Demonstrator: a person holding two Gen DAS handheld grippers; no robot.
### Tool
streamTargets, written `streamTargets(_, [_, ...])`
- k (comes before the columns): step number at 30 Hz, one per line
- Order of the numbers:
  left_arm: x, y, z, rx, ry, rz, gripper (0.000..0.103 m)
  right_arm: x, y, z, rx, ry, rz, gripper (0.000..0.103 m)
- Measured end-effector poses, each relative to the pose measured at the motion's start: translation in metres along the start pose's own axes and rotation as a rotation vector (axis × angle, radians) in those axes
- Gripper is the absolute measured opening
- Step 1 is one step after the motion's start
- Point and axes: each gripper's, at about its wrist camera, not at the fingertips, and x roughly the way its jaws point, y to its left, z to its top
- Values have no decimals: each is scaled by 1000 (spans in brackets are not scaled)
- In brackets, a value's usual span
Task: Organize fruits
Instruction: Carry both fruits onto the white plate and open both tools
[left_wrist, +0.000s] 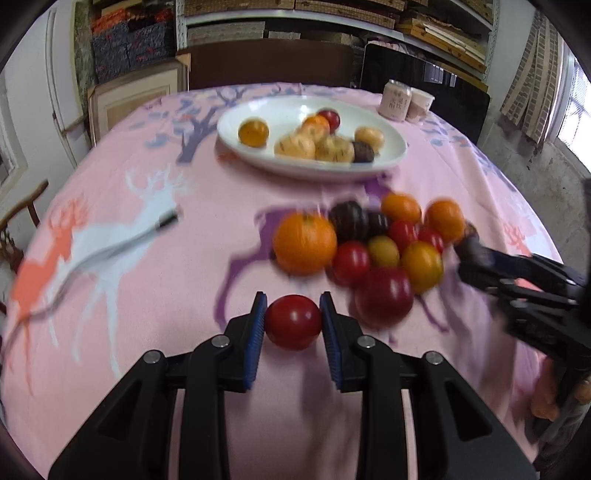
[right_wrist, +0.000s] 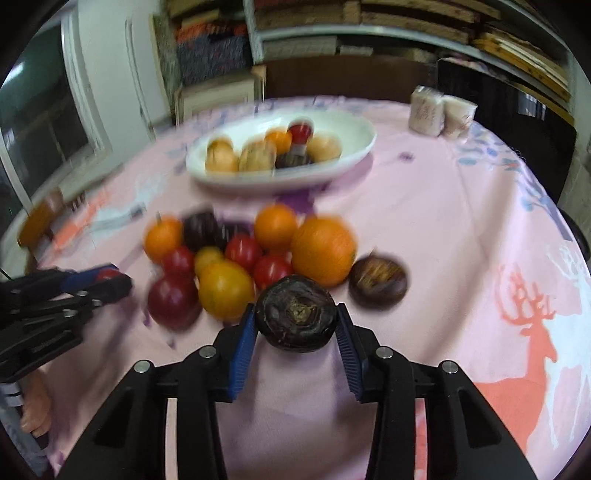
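Nearest the left wrist camera, a small red tomato (left_wrist: 293, 322) is clamped between the blue-padded fingers (left_wrist: 258, 325) of the left gripper (left_wrist: 293, 323), both pads pressed against its sides above the pink deer-print cloth of the desk (left_wrist: 166, 280). Nearest the right wrist camera, a dark purple, wrinkled fruit (right_wrist: 296, 314) is held the same way by the right gripper (right_wrist: 297, 325), its fingers (right_wrist: 345, 338) closed narrowly on either side of it. A loose pile of fruit is spread on the cloth just beyond both grippers: a large orange (left_wrist: 305, 243), several smaller orange, yellow and red round fruits, and two dark ones (left_wrist: 349, 220) at the far edge. Another dark brown fruit (right_wrist: 378, 282) is seen lying alone just beside the large orange in the right view. Farther back, a white oval dish (left_wrist: 258, 157) is set on the desk, already loaded with pale tan fruits (left_wrist: 295, 146), an orange one (left_wrist: 253, 133), a red one and a dark one. Two pale cups (left_wrist: 397, 99) are placed near the far right edge of the desk. A pen-like object (left_wrist: 162, 223) is seen on the cloth to the left. Much of both views is blurred.
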Motion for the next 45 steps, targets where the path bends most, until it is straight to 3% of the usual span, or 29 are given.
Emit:
streamTargets(3, [-4,3,41,21,-64,35,29,-17,-10,40,24,-62,14,43])
streamTargets(8, [19,21,106,-90,-105,29,29,6,-19,107,77,-108,25,43])
streamTargets(11, [45,32,129,-150,-87,42,29,37,-17,127,85,-88,24,43])
streamTargets(17, [82,34,150,-149,-59,20,29,90,-8,139,33,-25,-17,46])
streamTargets(18, [87,34,149,-148,-49,15,29,93,-9,139,25,-28,-31,52])
streamTargets(19, [91,34,150,-144,-34,10,29,92,-9,139,24,-36,-38,72])
streamTargets(20, [93,35,149,-143,-26,0,29,88,-10,139,28,-66,-44,80])
streamTargets(22, [93,39,148,-150,-23,-7,30,79,-12,140,28,-92,-26,80])
streamTargets(25, [86,44,148,-173,-40,-24,44,68,-16,139,45,-113,-9,80])
streamTargets(29, [69,41,139,-143,-78,-4,45,57,-19,131,61,-114,10,80])
streamTargets(33, [53,31,117,-68,-95,33,47,42,-18,118,72,-135,12,80])
streamTargets(37, [40,30,84,-41,-76,47,52,21,-23,91,104,-163,2,93])
streamTargets(42, [22,27,45,-21,-63,38,54,7,-28,66,123,-158,5,93])
streamTargets(45, [15,20,29,-7,-73,30,67,-1,-30,54,135,-157,18,93])
